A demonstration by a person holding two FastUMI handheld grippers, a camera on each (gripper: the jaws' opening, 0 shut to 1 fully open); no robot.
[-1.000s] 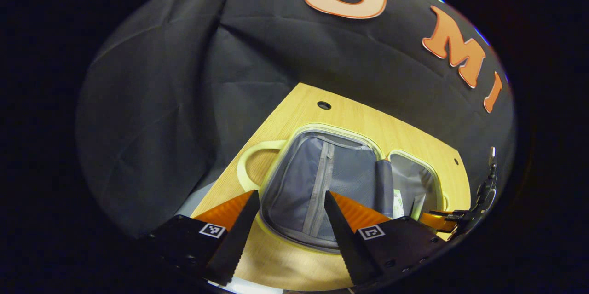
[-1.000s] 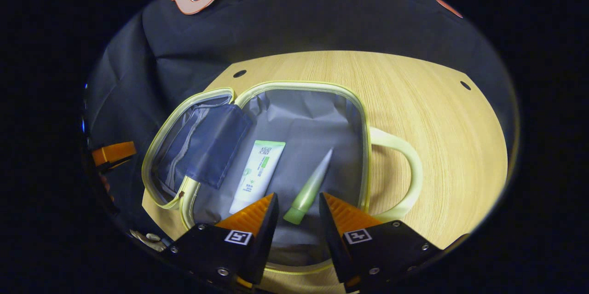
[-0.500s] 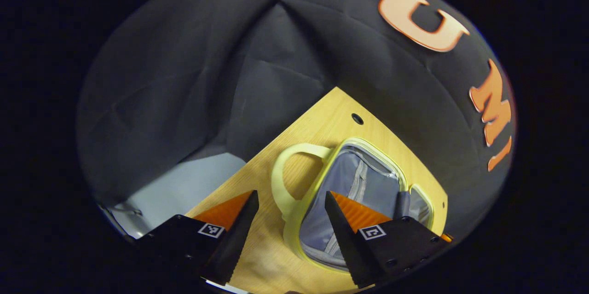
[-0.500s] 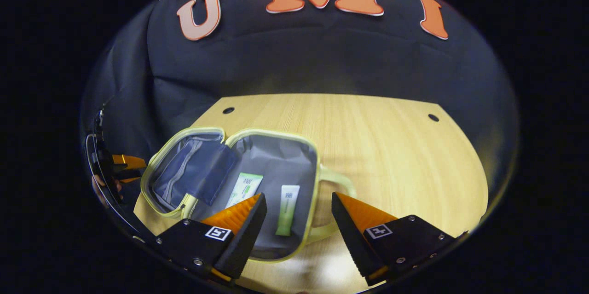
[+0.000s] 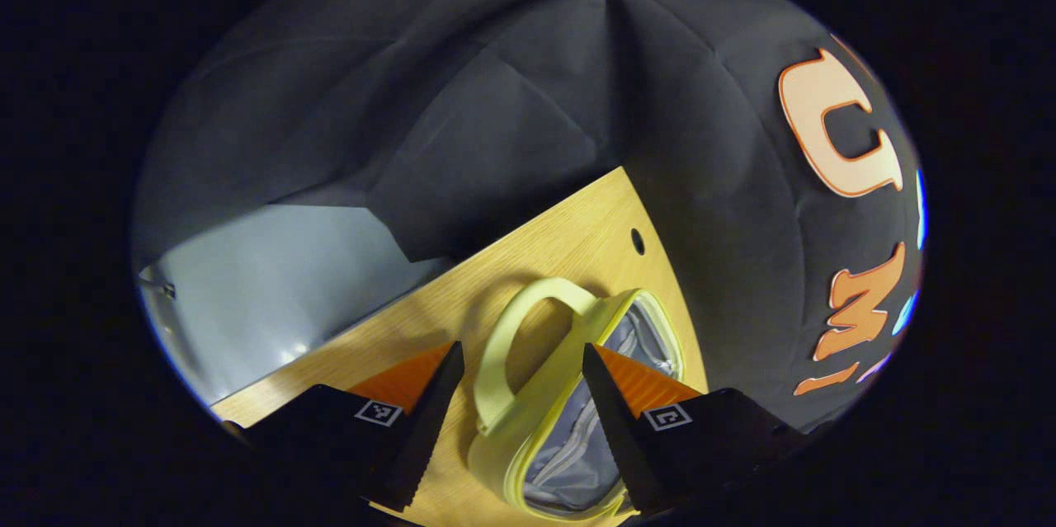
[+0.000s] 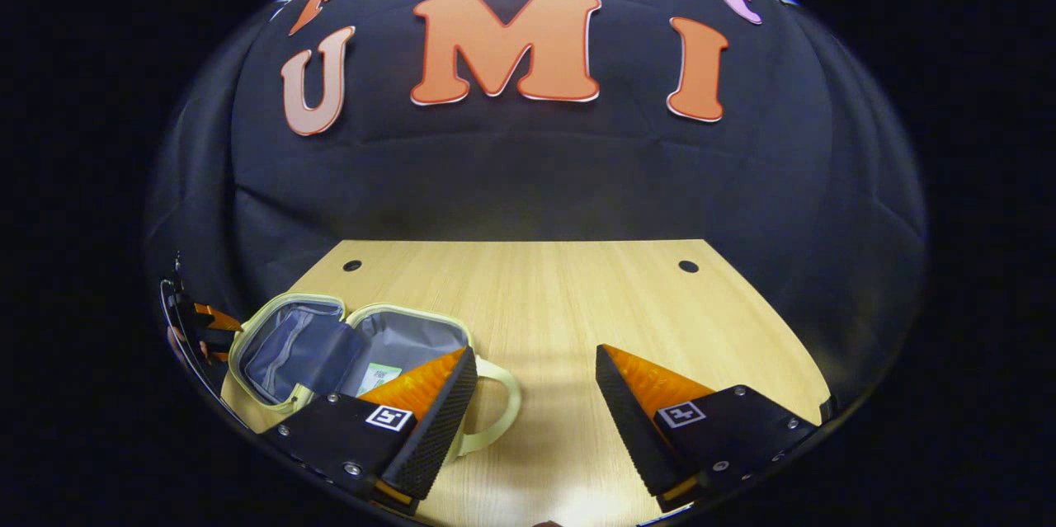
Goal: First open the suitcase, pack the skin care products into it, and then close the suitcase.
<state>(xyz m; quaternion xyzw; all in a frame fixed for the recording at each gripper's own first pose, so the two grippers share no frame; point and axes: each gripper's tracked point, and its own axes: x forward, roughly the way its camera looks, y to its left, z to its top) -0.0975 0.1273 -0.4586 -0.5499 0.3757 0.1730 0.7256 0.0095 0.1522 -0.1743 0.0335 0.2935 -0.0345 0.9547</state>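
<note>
The suitcase (image 6: 330, 345) lies open and flat on the counter (image 6: 577, 296), at its left part as the right gripper view has it. Its two halves sit side by side, so the long axis of the opened case runs left to right across that view. The left half (image 6: 285, 341) shows a grey lining with a zip pocket and a dark flap; the right half (image 6: 412, 341) holds a white-and-green tube (image 6: 378, 377), mostly hidden behind a finger of the right claw (image 6: 535, 370). Which way the tube points cannot be told. A pale yellow handle (image 6: 495, 416) loops out from the right half's edge, toward the counter's middle.

The right claw hangs above the counter with its fingers wide apart and nothing between them; bare wood shows in the gap. At the far left edge of this view, just beyond the case, a bit of the left claw (image 6: 210, 321) shows in orange and black.

In the left gripper view, the left claw (image 5: 521, 366) is spread open and grips nothing. The other handle (image 5: 516, 345) of the case stands in the gap between its fingers; whether either finger touches it cannot be told. The loop's long axis runs up and slightly right in that view, away from the camera. The lined half (image 5: 594, 420) with its zip lies just to the right of the handle, partly behind the right-hand finger. A grey floor (image 5: 264, 279) shows past the counter's edge.
</note>
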